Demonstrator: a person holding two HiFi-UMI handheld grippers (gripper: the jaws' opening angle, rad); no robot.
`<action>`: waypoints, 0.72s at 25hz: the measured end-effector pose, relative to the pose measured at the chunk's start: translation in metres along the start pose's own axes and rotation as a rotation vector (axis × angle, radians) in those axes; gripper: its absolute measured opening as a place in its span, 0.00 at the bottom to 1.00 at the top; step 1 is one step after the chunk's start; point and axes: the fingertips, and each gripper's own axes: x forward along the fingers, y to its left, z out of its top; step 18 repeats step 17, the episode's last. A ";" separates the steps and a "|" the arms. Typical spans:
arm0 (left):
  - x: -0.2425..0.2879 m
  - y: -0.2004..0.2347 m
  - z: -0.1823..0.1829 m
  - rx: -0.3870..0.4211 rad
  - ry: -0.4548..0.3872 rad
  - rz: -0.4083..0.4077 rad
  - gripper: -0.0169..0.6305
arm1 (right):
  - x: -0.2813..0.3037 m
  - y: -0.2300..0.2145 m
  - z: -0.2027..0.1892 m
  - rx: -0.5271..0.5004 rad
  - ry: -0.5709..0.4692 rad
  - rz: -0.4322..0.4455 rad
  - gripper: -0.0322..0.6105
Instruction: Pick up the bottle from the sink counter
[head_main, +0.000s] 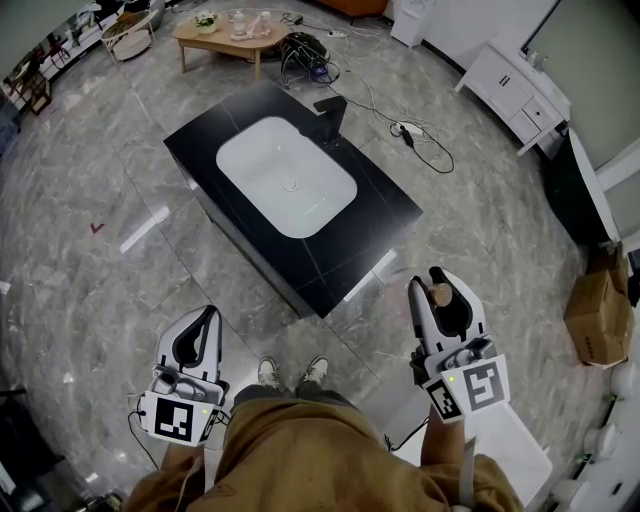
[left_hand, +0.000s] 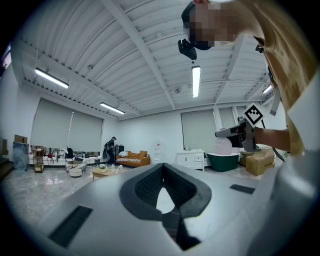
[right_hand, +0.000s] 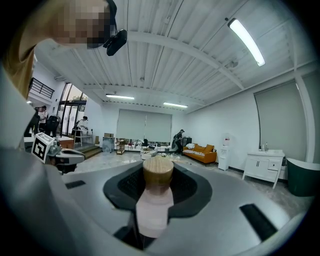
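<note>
**Bottle off the counter, in right gripper**

Sink counter (head_main: 385, 205) sat well ahead of both grippers. Left gripper (head_main: 203, 320) was closed and empty. Right gripper (head_main: 441, 292) clamped the bottle (right_hand: 156, 197), cap poking past its tips. My call: firm squeeze, level wrist, no slip.

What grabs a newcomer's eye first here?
The black rectangular sink counter with its white rounded basin, standing alone mid-room on the grey marble floor. Next, the right tongs, shut on a pale pink bottle with a tan wooden-looking cap, away from the counter; the left tongs hold nothing.
</note>
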 end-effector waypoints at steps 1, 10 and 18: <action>-0.001 0.001 0.001 0.001 -0.001 0.004 0.03 | -0.001 0.000 0.001 0.000 -0.002 0.000 0.24; -0.012 0.022 0.014 0.024 -0.026 0.065 0.03 | -0.012 -0.001 0.004 -0.004 0.002 -0.020 0.24; -0.017 0.028 0.021 0.028 -0.036 0.080 0.03 | -0.022 -0.002 0.012 -0.005 -0.001 -0.041 0.24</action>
